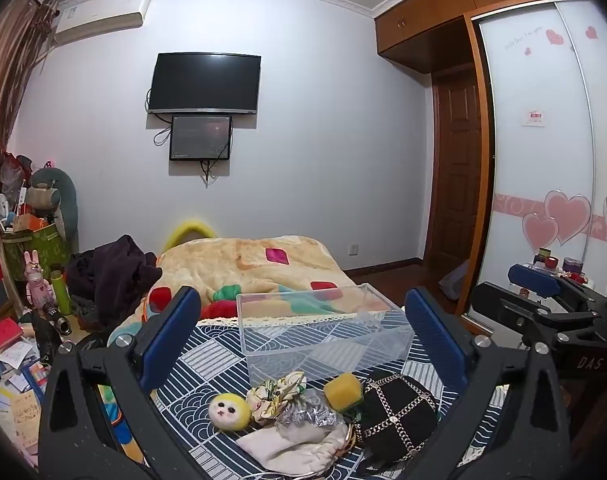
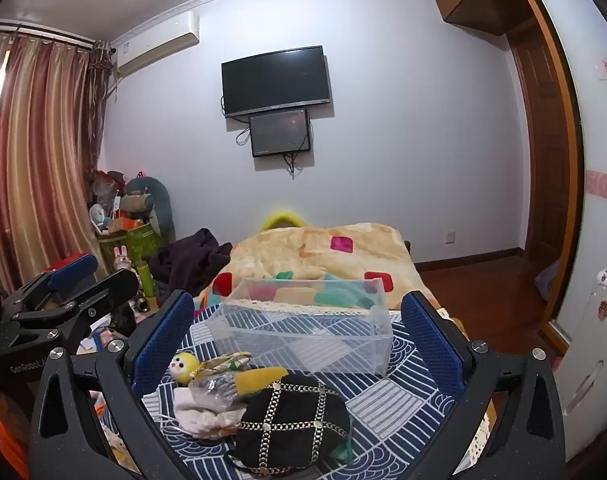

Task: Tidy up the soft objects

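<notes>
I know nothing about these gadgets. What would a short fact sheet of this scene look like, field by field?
Setting: bedroom, patterned blue and white cloth on a raised surface, its type hidden
Container: clear plastic box, empty, upright
Soft items: round yellow doll head, floral scrunchie, yellow sponge, black cap with gold chains, cream cloth pouch, clustered in front of the box
Left gripper: open, holding nothing
Right gripper: open, holding nothing
Progress: nothing in the box yet
</notes>
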Tool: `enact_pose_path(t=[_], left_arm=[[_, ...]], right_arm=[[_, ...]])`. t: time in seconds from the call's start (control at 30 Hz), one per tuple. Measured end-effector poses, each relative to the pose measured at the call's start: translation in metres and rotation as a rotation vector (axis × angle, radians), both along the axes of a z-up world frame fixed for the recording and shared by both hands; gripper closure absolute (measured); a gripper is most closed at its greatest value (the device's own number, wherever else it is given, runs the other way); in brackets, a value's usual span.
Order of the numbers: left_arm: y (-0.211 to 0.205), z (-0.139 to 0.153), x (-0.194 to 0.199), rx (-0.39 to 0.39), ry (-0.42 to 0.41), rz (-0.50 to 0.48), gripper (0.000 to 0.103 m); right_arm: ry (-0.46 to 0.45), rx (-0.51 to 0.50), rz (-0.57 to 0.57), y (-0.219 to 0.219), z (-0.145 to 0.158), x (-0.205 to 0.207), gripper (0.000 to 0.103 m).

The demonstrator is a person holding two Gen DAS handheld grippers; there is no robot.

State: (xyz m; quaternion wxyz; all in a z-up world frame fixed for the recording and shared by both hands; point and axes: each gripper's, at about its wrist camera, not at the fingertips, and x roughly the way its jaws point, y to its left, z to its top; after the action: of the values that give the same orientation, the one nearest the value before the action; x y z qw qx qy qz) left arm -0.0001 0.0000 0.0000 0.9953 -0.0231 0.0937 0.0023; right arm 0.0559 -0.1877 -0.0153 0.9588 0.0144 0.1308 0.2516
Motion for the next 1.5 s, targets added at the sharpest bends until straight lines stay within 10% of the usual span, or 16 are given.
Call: enact_pose_path(t=[1.5], left_arm=[[-0.0066,0.0041,-0.0023,-0.057,-0.042,-0.018,0.000]], right_arm=[[-0.007,0.018,0.001,-0.0020,0.0034,-0.0030,0.000]])
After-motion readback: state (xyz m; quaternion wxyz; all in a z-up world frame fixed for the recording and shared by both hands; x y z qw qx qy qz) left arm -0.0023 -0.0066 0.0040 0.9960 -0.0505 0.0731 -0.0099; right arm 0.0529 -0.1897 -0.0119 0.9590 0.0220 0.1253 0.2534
